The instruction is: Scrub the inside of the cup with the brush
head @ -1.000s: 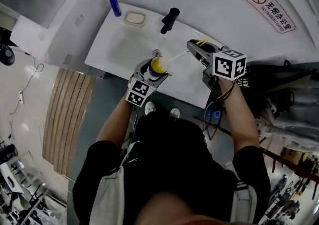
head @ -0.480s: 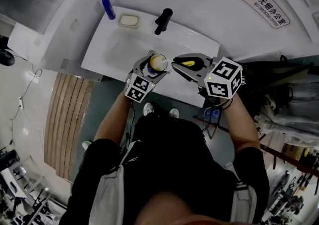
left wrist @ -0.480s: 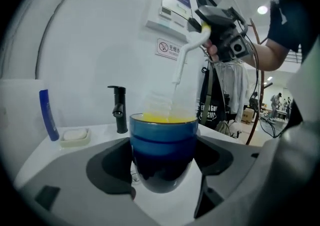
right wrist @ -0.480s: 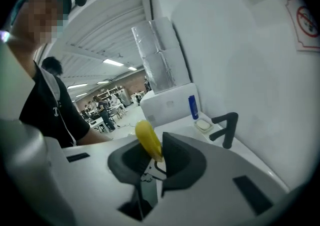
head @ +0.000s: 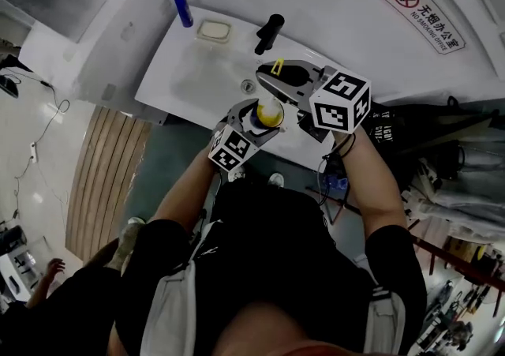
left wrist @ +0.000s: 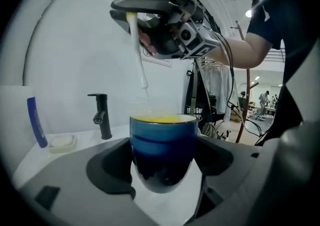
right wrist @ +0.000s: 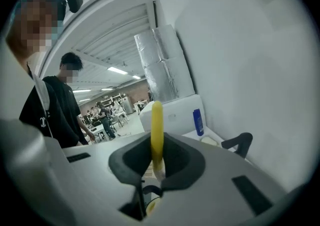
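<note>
A blue cup with a yellow inside is upright between the jaws of my left gripper, which is shut on it over the front part of the white basin counter. In the head view the cup shows its yellow inside. My right gripper hangs just above the cup, shut on the yellow handle of the brush. The brush's white stem points down toward the cup's mouth. Its head is hidden from me.
A black tap, a soap dish and a blue bottle stand along the back of the counter. A no-smoking sign hangs on the wall. People stand in the room behind, seen in the right gripper view.
The right gripper has swung from the cup's right side to above it, turning the brush from sideways to pointing down. The left gripper with the cup shifted slightly right.
</note>
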{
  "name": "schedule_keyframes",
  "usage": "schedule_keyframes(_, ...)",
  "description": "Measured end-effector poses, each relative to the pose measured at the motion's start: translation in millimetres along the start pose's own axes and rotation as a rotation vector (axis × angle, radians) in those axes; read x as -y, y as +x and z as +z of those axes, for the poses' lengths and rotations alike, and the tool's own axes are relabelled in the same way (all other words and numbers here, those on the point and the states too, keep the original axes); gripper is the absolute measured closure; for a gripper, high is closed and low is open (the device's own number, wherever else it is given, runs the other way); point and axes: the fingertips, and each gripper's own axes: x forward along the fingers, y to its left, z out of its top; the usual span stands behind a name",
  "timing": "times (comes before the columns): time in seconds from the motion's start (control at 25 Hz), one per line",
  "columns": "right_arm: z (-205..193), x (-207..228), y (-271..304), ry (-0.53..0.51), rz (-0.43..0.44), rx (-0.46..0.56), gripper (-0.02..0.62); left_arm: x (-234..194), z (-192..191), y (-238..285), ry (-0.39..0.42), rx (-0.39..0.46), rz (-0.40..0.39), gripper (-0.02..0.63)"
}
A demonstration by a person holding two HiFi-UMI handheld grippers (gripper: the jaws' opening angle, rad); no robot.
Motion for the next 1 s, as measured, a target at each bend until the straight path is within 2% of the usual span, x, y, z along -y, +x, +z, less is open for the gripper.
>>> schedule_keyframes(0.2,8.7,18.8,6.1,0.077,-0.022,0.046,0.554,1.9,4.8,-14.6,-0.011,0.026,-0.005,0.239)
schedule_keyframes(0.32,7.1,29.1,6.5,0.101,-0.033,0.019,0.551,1.2,2.7,-21.0,-0.017,0.029,-0.011,0.239)
schedule_keyframes(0.44,4.7,30.2,7.2,0.075,-0.041,-0.015,0.549,3.6,-0.7,-25.0,0.001,0.015,-0.017,0.239)
schedule_keyframes(0.6,4.4,45.1,3.7,0.091,-0.112,0.044,0.552,12.1,8.9,-21.4,0.03,0.043,-0.033,0.239)
schedule_keyframes(0.72,-1.9,59.8,-3.0,0.142,-0.146,0.039,0.551,26.4,14.9,-21.6,0.042,0.066,-0.075,0.24)
schedule_keyframes(0.84,-11.2,73.9,-16.9,0.187,-0.174,0.013,0.548,25.4,14.9,-25.5,0.018,0.085,-0.072,0.239)
schedule_keyframes(1.0,-25.9,90.9,-46.6,0.282,-0.205,0.001,0.548,18.9,13.8,-30.5,-0.055,0.112,-0.054,0.239)
